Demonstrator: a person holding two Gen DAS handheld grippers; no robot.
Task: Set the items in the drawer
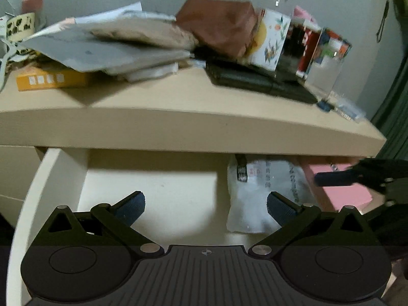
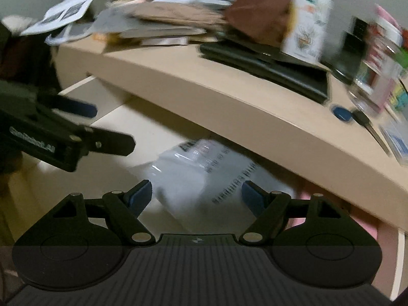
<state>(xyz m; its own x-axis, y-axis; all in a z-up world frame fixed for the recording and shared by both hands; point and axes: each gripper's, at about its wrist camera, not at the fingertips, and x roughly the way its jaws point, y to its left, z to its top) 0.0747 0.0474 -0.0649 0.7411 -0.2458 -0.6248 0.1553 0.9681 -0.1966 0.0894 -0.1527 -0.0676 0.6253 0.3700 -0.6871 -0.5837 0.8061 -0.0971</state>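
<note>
The drawer is pulled out under the beige desk top. In it lie a white plastic packet with printed text and a pink box at the right. My left gripper is open over the drawer's bare left floor and holds nothing. My right gripper is open just above the white packet, with nothing between its fingers. The pink box shows at its lower right. The left gripper appears at the left, also open.
The desk top carries a pile of papers, an orange box, a brown bag, a floral carton, a black wallet, a clear bottle and small blue items. The desk top overhangs the drawer's rear.
</note>
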